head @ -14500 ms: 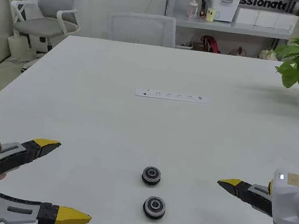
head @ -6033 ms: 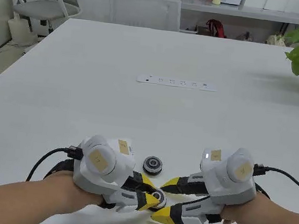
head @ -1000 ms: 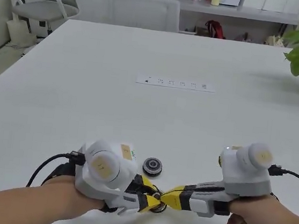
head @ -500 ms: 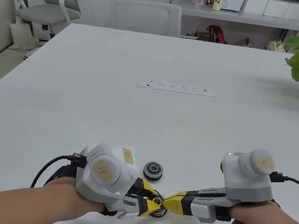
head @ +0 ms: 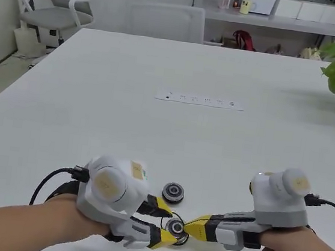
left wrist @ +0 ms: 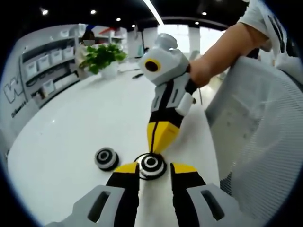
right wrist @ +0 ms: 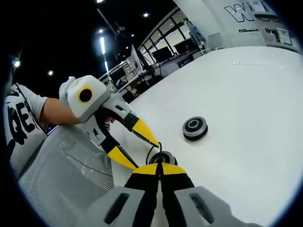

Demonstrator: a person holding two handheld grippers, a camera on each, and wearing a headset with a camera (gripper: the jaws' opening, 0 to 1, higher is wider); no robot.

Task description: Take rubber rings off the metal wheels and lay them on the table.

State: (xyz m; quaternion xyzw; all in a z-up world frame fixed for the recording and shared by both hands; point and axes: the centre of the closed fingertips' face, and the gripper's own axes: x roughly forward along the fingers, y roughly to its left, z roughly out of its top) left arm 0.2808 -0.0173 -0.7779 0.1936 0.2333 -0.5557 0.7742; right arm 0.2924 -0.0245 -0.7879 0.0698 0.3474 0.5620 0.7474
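Inspected my left gripper point(head: 166, 222): white rounded housing, round tan cap, a tan sticker point(head: 137, 172) on top, black-and-grey jaw arms ending in pointed yellow tips. A black cable point(head: 65, 172) leaves its rear. My right gripper point(head: 191, 227) matches it: white housing, tan cap, grey slotted jaw arms, yellow tips. It has a second black cable point(head: 327, 203) at its back and a small light point(head: 261, 173) lit on the front corner. I wear a white T-shirt point(right wrist: 21, 118) with black lettering.

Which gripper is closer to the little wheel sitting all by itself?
Left. The left gripper sits right beside the lone wheel; the right gripper is farther off, at the other wheel.
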